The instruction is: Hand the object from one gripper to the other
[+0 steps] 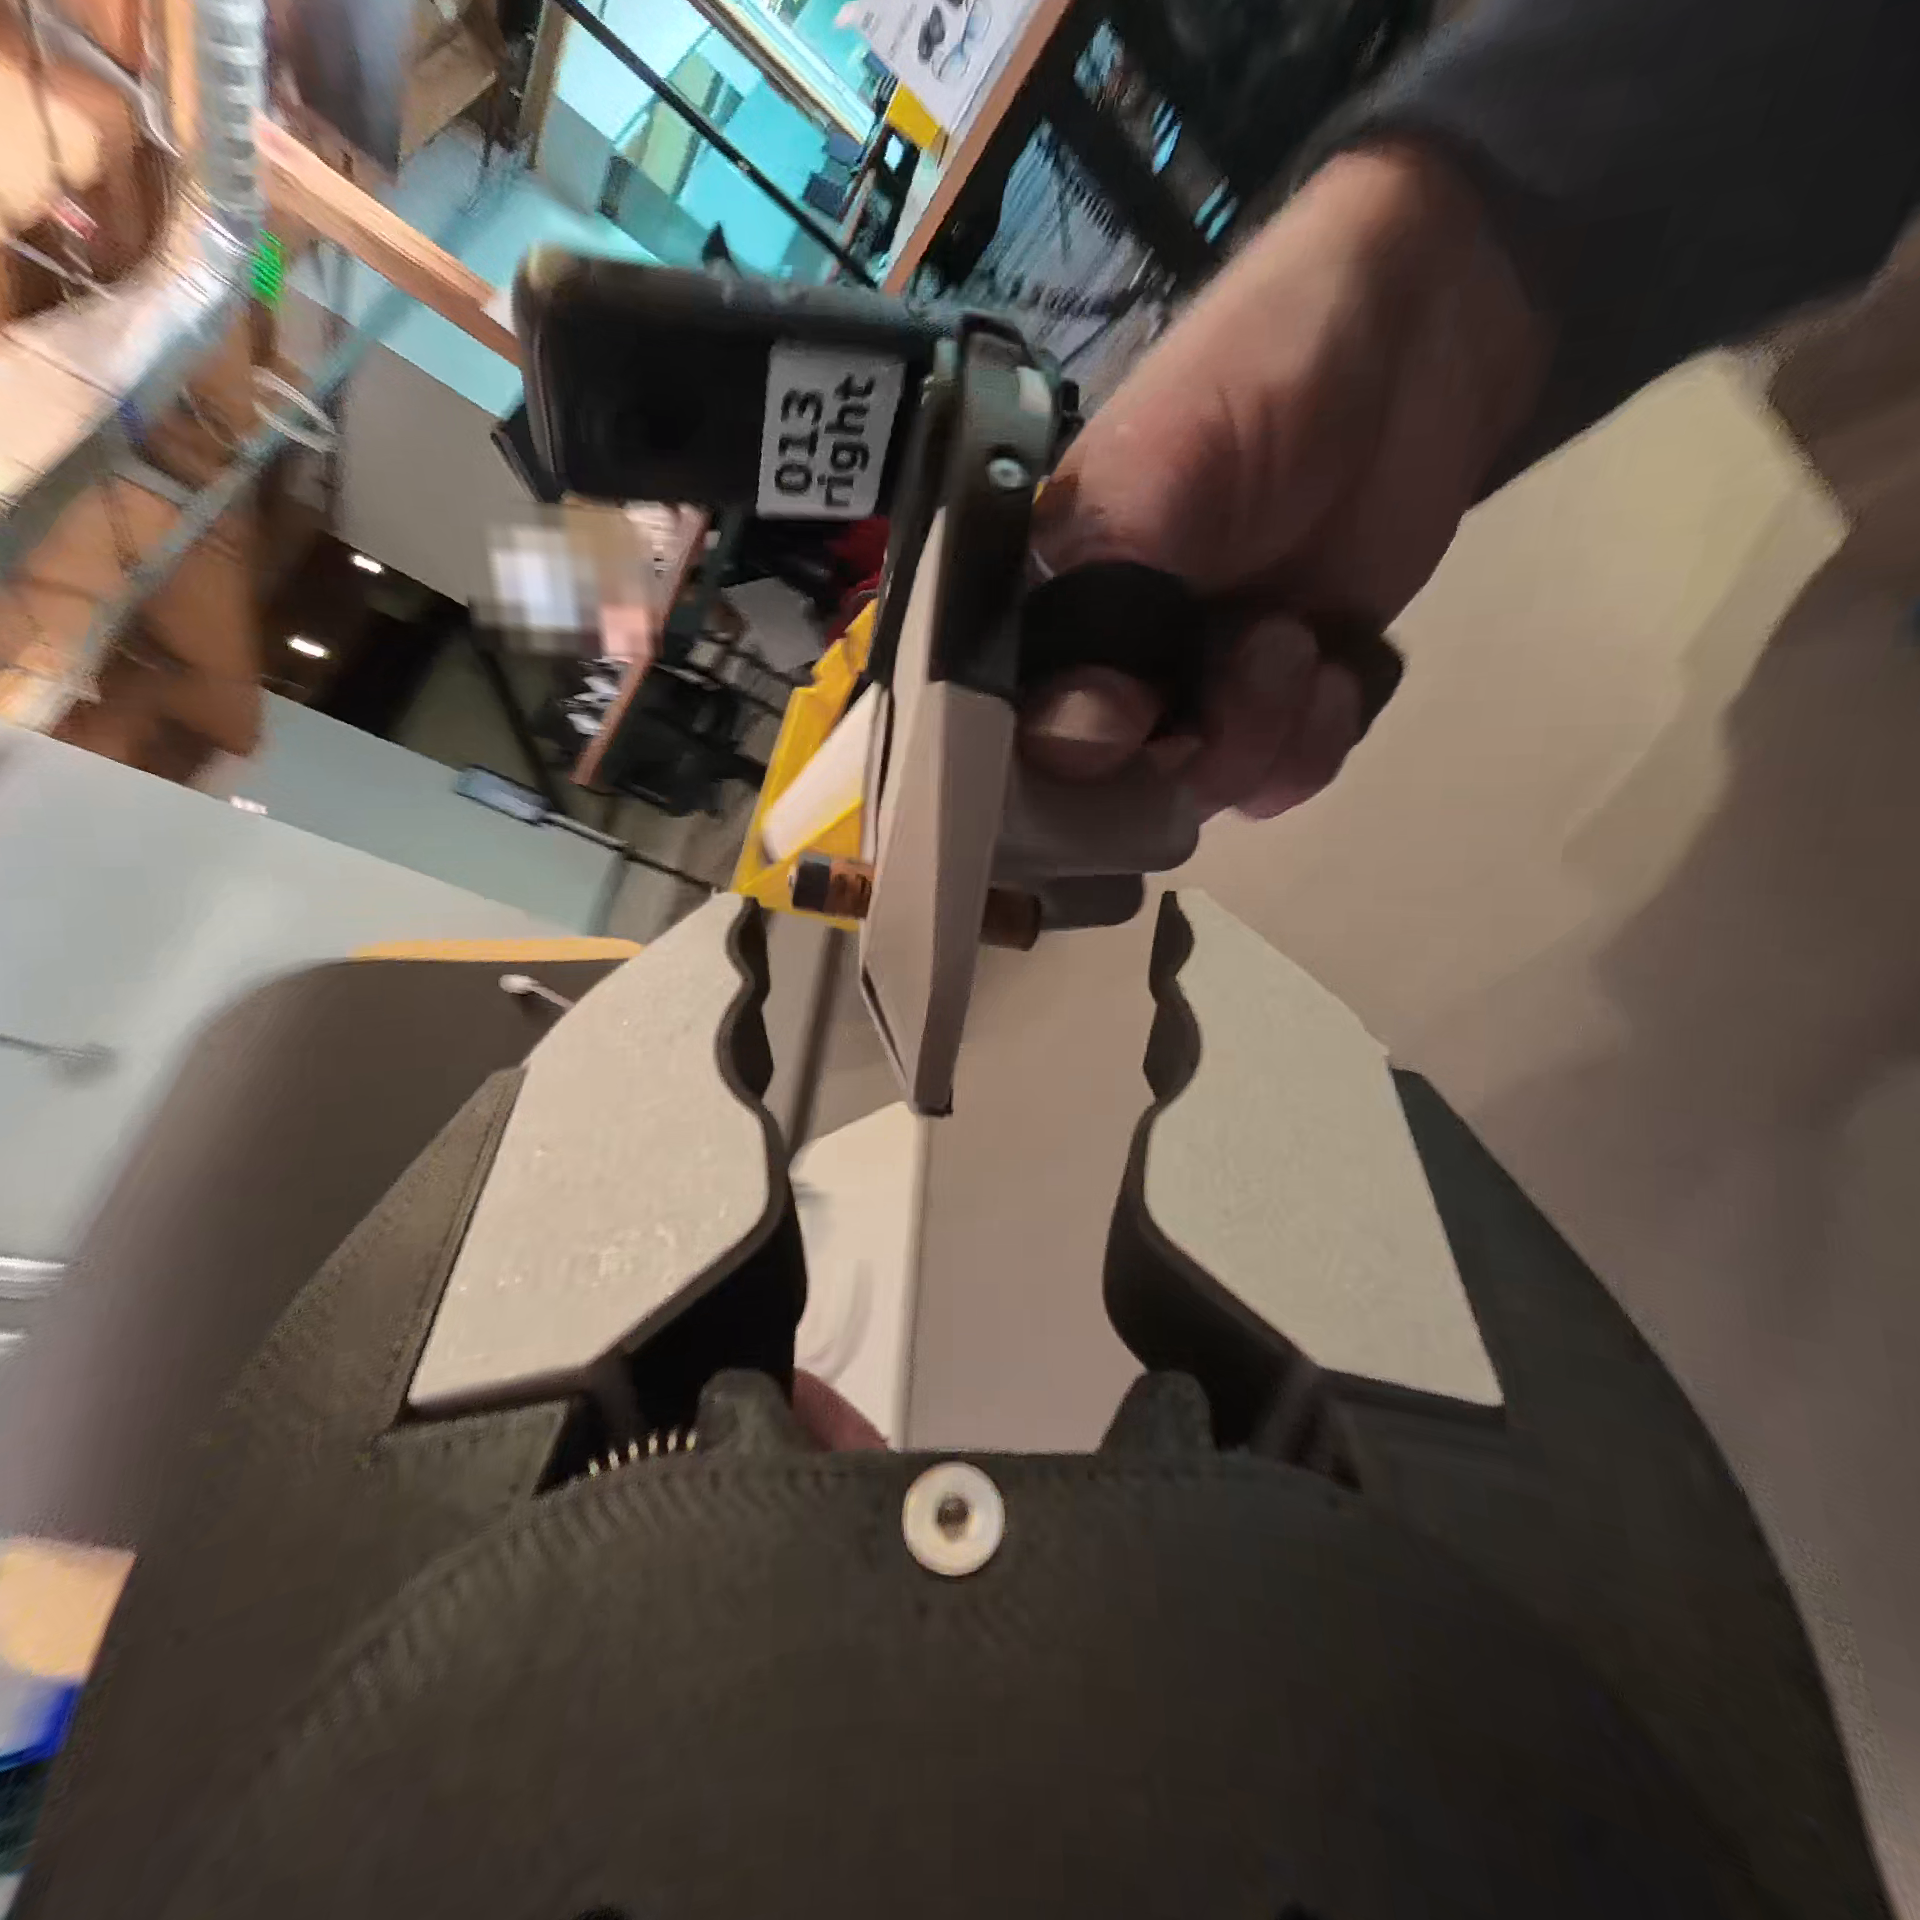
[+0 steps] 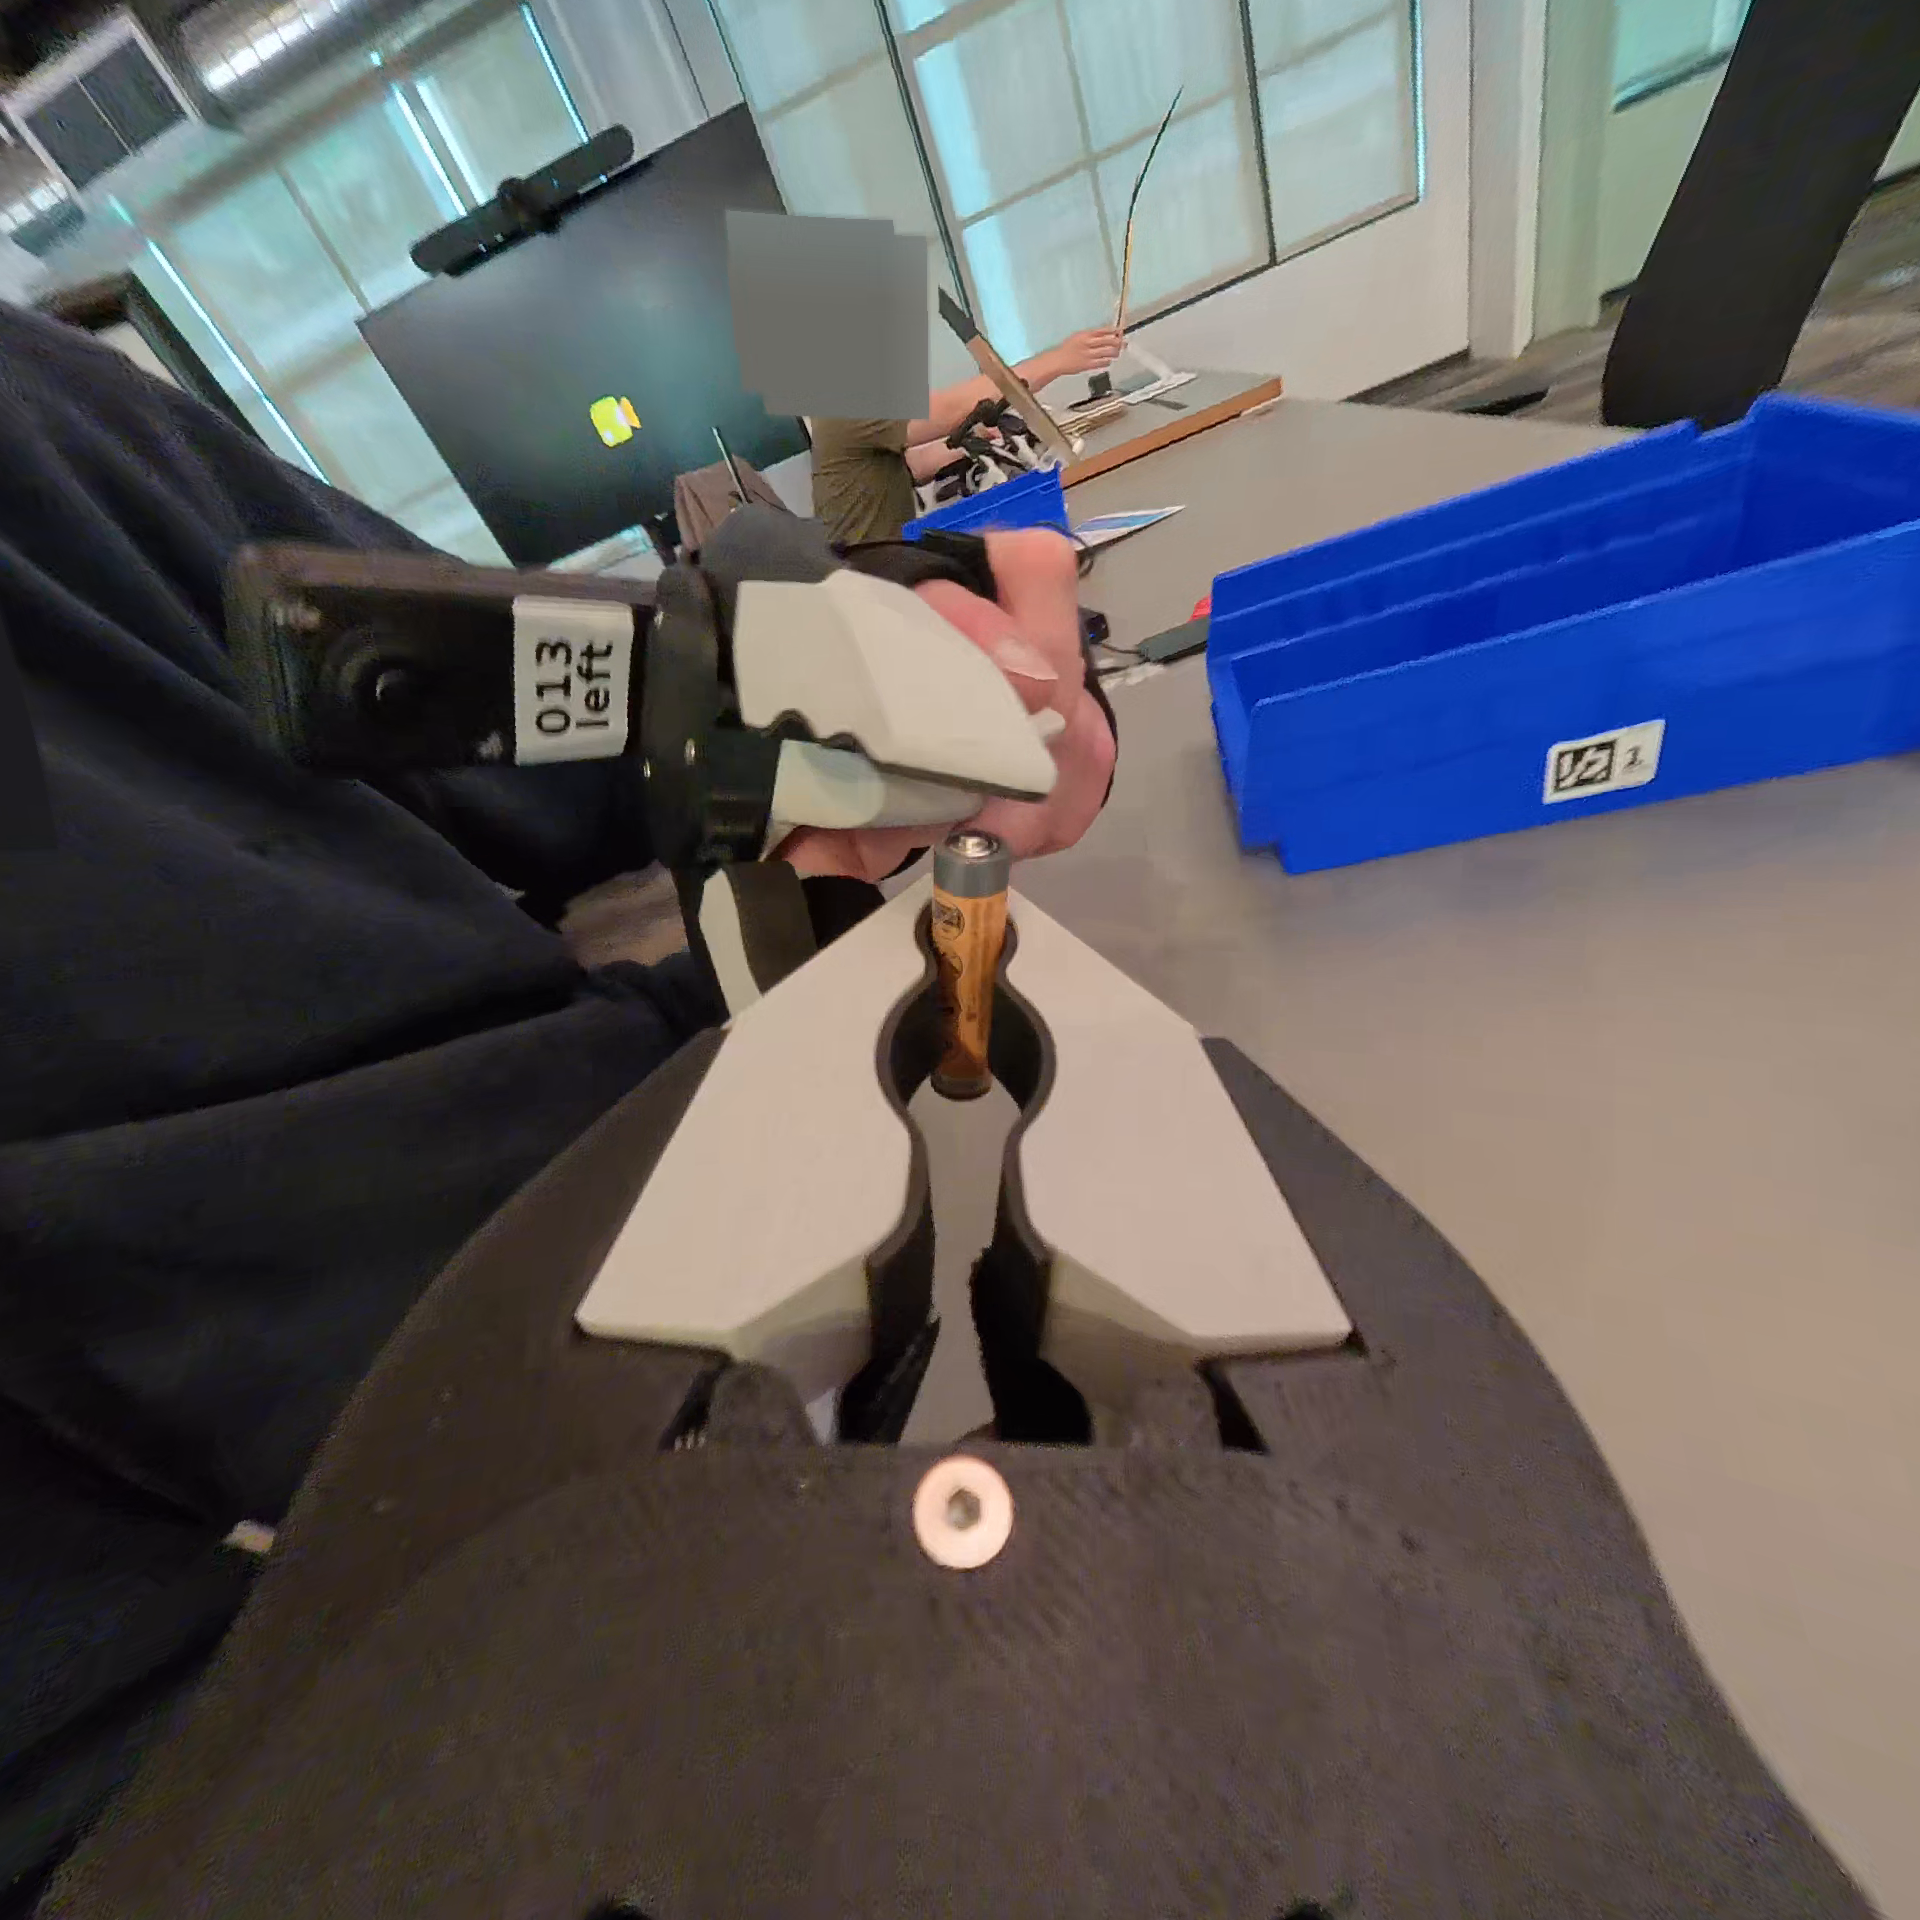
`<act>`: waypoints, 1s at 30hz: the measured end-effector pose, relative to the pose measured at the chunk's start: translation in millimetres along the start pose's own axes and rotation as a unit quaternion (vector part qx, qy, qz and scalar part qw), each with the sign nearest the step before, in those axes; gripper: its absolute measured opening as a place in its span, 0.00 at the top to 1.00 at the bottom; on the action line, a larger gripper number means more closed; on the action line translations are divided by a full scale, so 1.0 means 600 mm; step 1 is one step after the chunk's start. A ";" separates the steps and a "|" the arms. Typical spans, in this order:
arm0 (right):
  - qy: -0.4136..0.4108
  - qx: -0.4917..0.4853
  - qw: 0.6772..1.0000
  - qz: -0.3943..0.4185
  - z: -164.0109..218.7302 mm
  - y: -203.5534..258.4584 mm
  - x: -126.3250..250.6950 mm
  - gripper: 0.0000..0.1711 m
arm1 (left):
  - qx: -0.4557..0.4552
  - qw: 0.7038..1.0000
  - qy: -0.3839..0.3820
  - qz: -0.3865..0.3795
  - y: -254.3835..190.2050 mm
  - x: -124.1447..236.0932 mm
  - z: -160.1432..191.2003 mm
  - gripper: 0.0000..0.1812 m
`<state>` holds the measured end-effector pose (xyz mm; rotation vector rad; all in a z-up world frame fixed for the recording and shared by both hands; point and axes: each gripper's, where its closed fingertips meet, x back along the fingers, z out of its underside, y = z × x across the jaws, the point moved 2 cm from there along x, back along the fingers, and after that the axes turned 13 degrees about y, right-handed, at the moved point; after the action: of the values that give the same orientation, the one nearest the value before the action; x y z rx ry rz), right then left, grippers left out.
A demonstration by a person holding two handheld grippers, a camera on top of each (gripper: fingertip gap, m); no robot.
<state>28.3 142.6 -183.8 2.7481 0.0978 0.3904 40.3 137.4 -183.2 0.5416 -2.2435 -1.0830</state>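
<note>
A copper-and-black battery [image 2: 961,977] stands upright in my right gripper [image 2: 964,914], which is shut on it near the fingertips. My left gripper [image 2: 1023,790] hovers just above and behind the battery's top end. In the left wrist view, my left gripper [image 1: 956,920] is open with its fingers wide apart. The right gripper [image 1: 920,1039] reaches in edge-on between them. The battery [image 1: 826,888] lies crosswise at the level of the left fingertips, sticking out on both sides of the right gripper's fingers. It touches neither left finger.
A grey table [image 2: 1455,1039] lies below. A blue bin [image 2: 1558,665] stands on it to the right, a second blue bin [image 2: 997,509] farther back. A person sits at the far end by a black screen [image 2: 582,395]. A yellow bin [image 1: 800,790] shows behind the grippers.
</note>
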 end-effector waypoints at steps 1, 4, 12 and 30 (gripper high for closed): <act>0.001 -0.010 1.000 -0.007 0.003 -0.001 -0.001 1.00 | -0.018 1.000 0.004 -0.015 -0.001 -0.001 0.000 0.63; -0.003 -0.025 1.000 -0.012 0.005 -0.006 0.000 1.00 | -0.051 0.998 0.015 -0.034 -0.005 -0.005 0.003 0.67; -0.008 -0.047 0.998 -0.030 0.009 -0.007 0.002 1.00 | -0.063 0.996 0.020 -0.058 0.003 -0.013 0.004 0.75; -0.036 -0.028 0.999 -0.020 -0.006 -0.013 0.008 0.86 | -0.011 0.999 0.000 -0.040 0.010 -0.006 0.008 0.75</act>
<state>32.0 151.9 -182.3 2.6971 0.1207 0.2799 39.4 145.9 -182.2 0.6251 -2.2242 -1.1469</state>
